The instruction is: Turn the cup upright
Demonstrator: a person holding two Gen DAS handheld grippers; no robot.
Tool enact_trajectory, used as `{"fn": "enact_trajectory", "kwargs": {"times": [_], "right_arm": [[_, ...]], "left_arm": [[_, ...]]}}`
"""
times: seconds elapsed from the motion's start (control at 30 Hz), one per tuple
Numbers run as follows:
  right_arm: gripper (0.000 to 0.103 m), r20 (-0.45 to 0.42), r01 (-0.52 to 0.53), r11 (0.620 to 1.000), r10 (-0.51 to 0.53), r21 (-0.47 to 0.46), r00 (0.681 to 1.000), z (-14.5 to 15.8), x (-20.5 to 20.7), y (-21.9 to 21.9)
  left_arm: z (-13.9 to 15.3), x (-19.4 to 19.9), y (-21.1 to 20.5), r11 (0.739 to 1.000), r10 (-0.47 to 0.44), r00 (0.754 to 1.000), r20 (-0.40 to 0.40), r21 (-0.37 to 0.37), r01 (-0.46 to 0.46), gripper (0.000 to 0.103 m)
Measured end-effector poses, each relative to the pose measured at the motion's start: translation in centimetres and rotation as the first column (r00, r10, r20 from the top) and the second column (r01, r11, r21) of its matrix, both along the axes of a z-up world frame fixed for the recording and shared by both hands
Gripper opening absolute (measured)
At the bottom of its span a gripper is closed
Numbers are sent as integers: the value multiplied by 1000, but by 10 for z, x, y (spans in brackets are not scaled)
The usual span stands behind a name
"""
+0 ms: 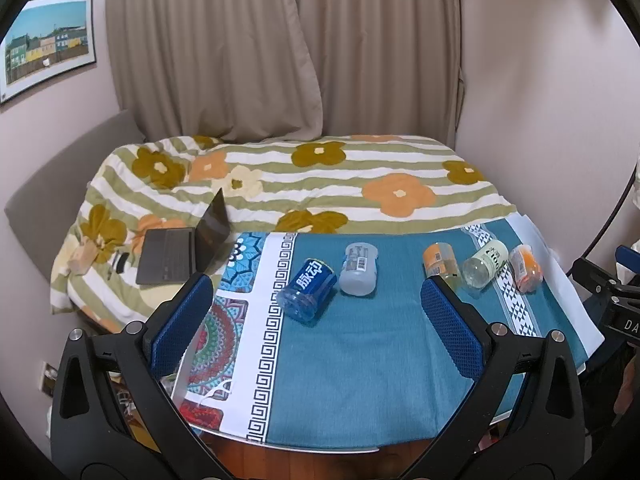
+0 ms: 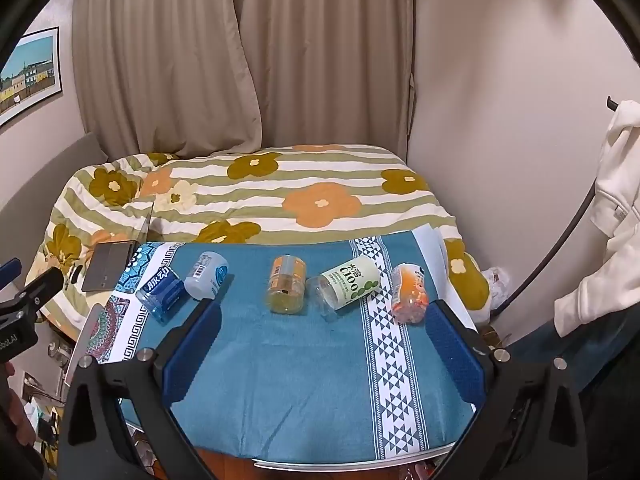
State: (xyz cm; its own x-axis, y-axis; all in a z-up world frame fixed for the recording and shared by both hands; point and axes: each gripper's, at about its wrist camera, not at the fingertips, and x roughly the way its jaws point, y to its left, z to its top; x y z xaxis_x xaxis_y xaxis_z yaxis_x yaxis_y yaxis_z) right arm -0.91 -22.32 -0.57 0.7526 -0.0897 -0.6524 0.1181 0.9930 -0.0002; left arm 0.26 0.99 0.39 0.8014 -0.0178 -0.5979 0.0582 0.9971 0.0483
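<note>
Both hand-held grippers, left (image 1: 316,304) and right (image 2: 324,328), are held apart above the table (image 2: 280,380), where five light, slick, crushable plastic cups (image 2: 286,289) lie toppled; mid-body grasp is advised.

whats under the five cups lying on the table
A teal patterned cloth lies under all five cups, from the blue cup to the orange-pink cup. The tabletop itself is covered; only its front rim shows.
</note>
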Motion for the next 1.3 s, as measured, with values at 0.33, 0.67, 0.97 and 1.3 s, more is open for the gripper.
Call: {"fn": "enact_trajectory", "kwargs": {"times": [0.33, 0.67, 0.97, 1.3], "right_arm": [[102, 9, -2, 1000, 2, 3, 1000, -2, -2, 5], [102, 9, -5, 1000, 5, 4, 1000, 1, 0, 6], [102, 10, -5, 1000, 5, 5, 1000, 3, 0, 7], [102, 12, -4, 1000, 4, 5, 1000, 3, 0, 7]], "left_arm": [[3, 0, 0, 1000, 4, 1000, 6, 0, -4, 103], [4, 0, 0, 1000, 10, 1000, 5, -3, -10, 103], [4, 0, -1, 1000, 11, 1000, 5, -3, -11, 103], [6, -2, 1, 1000, 16, 1000, 6, -6, -16, 103]]}}
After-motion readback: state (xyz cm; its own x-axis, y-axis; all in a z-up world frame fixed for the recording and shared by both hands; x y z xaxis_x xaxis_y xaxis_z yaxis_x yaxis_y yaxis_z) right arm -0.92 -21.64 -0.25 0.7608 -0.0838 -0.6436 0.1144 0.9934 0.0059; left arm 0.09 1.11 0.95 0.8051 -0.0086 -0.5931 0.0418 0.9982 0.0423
